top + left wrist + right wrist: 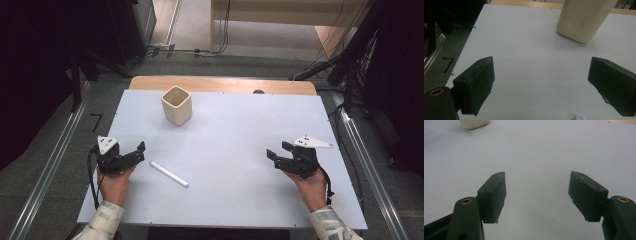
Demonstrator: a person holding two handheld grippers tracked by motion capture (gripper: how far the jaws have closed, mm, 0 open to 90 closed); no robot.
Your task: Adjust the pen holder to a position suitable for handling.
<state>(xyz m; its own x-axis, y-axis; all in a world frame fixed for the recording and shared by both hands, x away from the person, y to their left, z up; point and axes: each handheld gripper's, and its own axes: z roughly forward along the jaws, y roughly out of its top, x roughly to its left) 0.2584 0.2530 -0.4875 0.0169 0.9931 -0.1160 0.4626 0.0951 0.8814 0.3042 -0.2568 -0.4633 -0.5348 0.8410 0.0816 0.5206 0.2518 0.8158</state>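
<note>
My left gripper [141,152] sat at the table's [235,140] left edge, jaws spread, nothing between them. Right gripper [278,150] near the right edge, jaws likewise apart and empty. White stick [169,174] lay just right of my left gripper. Cream cup [176,105] stood upright far side.

Grey floor [60,165], metal rails [47,170], cables [200,51], wooden furniture [280,10] beyond white table [240,130].

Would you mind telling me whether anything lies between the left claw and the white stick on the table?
Nothing visible does. The left claw is open on the bare white table, and the white stick lies just beside it; the beige cup stands farther back.
</note>
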